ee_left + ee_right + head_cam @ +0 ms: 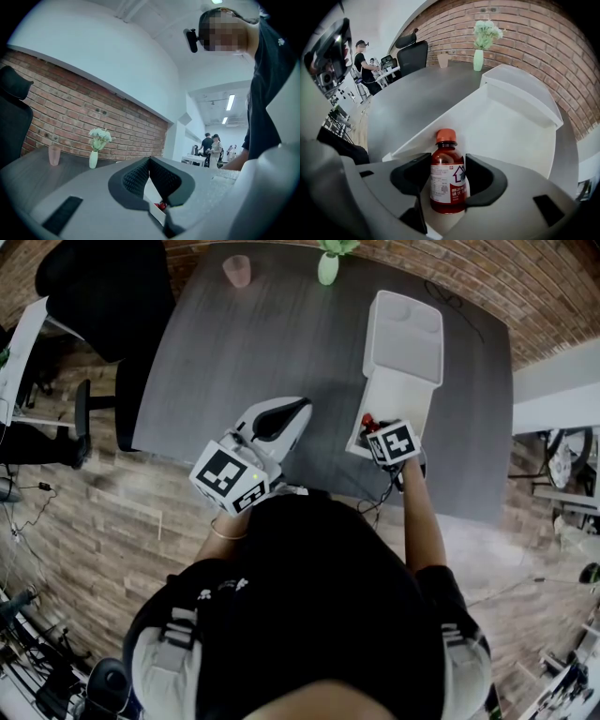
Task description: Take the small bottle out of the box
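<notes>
The small bottle [449, 176] holds a dark red drink, with an orange cap and a white label. It stands upright at the near end of the open white box [511, 126]. My right gripper [449, 183] reaches into that end, and both black pads touch the bottle's sides. From the head view only the bottle's red top [367, 418] shows beside my right gripper [373, 430] at the box's [405, 390] near end. My left gripper [302, 411] hovers over the grey table to the left of the box, its jaws [150, 161] meeting at the tips with nothing between them.
The box's lid [406, 334] lies folded back toward the far table edge. A pale green vase of flowers [328, 263] and a pink cup [237, 270] stand at the far edge. A black office chair [103, 296] sits at the table's left. People stand in the distance [212, 149].
</notes>
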`<state>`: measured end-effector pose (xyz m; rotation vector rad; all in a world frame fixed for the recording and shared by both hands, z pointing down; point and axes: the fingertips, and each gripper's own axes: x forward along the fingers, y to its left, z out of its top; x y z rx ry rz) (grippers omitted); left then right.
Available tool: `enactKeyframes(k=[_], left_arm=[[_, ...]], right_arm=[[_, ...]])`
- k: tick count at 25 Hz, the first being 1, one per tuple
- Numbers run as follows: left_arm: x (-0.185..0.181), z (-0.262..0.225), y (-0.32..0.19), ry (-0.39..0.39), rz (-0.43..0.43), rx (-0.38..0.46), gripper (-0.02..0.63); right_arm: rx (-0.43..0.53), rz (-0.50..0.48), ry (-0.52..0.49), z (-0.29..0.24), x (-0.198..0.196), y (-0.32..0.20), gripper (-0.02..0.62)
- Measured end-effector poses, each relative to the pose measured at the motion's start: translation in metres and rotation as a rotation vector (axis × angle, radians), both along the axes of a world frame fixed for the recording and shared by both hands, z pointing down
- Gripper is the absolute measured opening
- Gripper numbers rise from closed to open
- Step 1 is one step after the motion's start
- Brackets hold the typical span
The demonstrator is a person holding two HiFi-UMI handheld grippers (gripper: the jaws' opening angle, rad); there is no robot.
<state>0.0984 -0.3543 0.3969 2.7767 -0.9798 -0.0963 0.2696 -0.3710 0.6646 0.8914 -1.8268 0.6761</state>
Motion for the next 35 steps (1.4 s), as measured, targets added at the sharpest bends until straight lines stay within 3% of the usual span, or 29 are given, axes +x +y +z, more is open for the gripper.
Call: enactKeyframes(k=[5,9,16,21,24,29,35], left_arm=[[-0.001,-0.001,0.002,0.009,-0.001,0.000,0.002],[-0.002,-0.002,0.002,0.013,-0.001,0.002,0.003],[0.000,-0.004,0.006,0.016,0.007,0.002,0.003],[0.001,-0.005,0.006,0.018,0.010,-0.001,0.003],[0.003,-0.006,0.005,0.016,0.019,-0.002,0.003],[0.009,-0.006,0.001,0.005,0.034,-0.005,0.003],[0.027,-0.009,-0.003,-0.006,0.079,0.004,0.003]], right_arm=[[-0.004,0.030,0.022,0.008,0.000,-0.002,0.224],[0.069,0.027,0.054,0.002,0.002,-0.015,0.224],[0.047,0.090,-0.032,0.004,0.000,-0.003,0.222],[0.116,0.077,-0.049,-0.006,-0.001,-0.004,0.222],[0.171,0.137,-0.116,-0.021,0.001,-0.007,0.222],[0.268,0.336,-0.324,-0.064,0.014,-0.014,0.222],[0.389,0.421,-0.395,-0.111,0.032,-0.010,0.222]])
